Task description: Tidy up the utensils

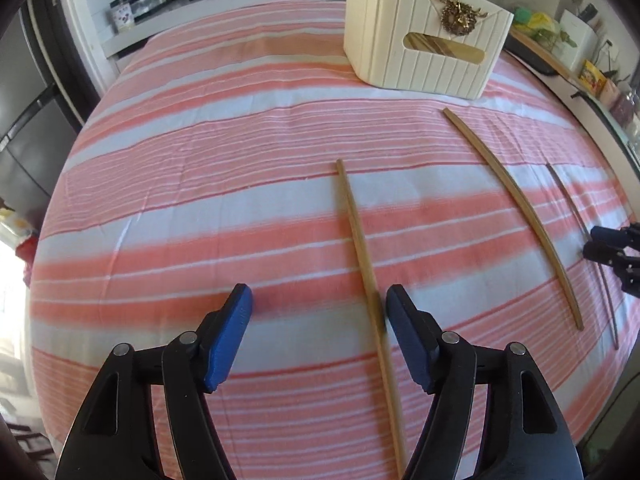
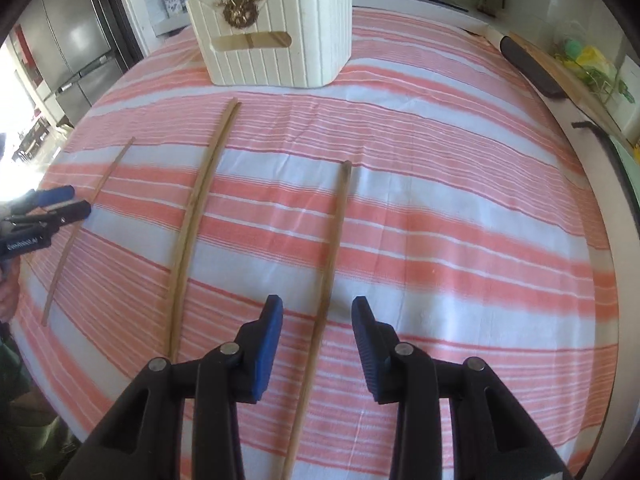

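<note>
Right wrist view: right gripper [image 2: 317,312] gapes, a chopstick [image 2: 334,240] running lengthwise between its jaws toward the box [image 2: 276,64] at upper centre; left gripper [image 1: 319,300] open too.

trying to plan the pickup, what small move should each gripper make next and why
Probably lower and close. The left gripper is open with a thin wooden chopstick lying by its right finger on the pink striped cloth; the right gripper is open astride a darker wooden chopstick. The cream ribbed box waits beyond.

Bright daylight, left-side window glare, fisheye-warped edges
</note>
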`<state>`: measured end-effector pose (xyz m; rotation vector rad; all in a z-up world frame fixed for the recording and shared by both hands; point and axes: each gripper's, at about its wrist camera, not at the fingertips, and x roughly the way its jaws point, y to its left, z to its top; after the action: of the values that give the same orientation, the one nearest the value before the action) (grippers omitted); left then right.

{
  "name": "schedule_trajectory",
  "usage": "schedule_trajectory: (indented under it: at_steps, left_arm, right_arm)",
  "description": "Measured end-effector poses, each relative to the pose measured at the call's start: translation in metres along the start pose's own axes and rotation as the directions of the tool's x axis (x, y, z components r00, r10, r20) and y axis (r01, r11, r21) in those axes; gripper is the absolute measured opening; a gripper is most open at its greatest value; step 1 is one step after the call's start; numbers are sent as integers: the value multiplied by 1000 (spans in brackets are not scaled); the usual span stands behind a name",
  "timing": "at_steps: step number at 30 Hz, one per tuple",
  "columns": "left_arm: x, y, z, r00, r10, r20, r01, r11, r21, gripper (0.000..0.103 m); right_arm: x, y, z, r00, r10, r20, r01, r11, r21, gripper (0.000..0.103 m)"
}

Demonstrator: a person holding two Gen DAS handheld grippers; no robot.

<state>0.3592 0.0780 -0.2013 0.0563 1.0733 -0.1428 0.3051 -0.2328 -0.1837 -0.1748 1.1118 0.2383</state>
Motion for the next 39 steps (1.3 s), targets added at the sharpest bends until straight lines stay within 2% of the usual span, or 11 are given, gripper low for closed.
schedule_trajectory:
  at_steps: [3, 4, 6, 8, 9, 11, 14, 19, 27, 32, 39]
  left_arm:
    - [10, -3, 17, 1000, 6, -15, -5, 1000, 30, 67]
    - [12, -3, 24, 1000, 5, -19, -5, 1000, 25, 59]
    - [16, -3, 37, 1000, 16, -22, -16, 1000, 7, 39]
    - [20, -2, 46, 1000, 21, -20, -22, 1000, -14, 8]
    - [21, -2, 47, 1000, 11, -16, -11, 999, -30, 6]
    - [21, 0, 47, 1000, 8, -3, -8, 998, -63, 4]
    - [13, 7, 43, 999, -29, 28, 32, 993, -118, 4]
    - [-35, 13, 39, 987, -44, 157, 67, 987, -145, 4]
    - [-137, 3, 37, 926, -84, 368, 127, 987, -95, 4]
    - [-181, -1, 32, 881, -112, 459, 155, 986, -57, 4]
    - [-202, -10, 24, 854, -135, 503, 168, 986, -21, 4]
  right_arm:
    - [10, 1, 20, 1000, -18, 12, 18, 1000, -4, 37]
    - [13, 0, 28, 1000, -15, 15, 15, 1000, 6, 37]
    - [21, -3, 46, 1000, -13, 26, 12, 1000, 13, 36]
    - [27, -4, 60, 999, -19, 46, 19, 1000, 0, 31]
    - [30, -4, 66, 998, -27, 51, 28, 1000, -4, 18]
    - [32, -7, 74, 998, -22, 51, 21, 1000, 16, 7]
    - [28, -11, 77, 998, 7, 67, -10, 999, 45, 6]
    - [-16, -22, 75, 980, 59, 190, -81, 990, 112, 6]
    - [-121, -18, 57, 902, 124, 414, -172, 982, 79, 6]
    - [-167, -12, 37, 857, 144, 495, -194, 980, 50, 6]
    - [-194, -9, 26, 821, 143, 553, -196, 980, 37, 6]
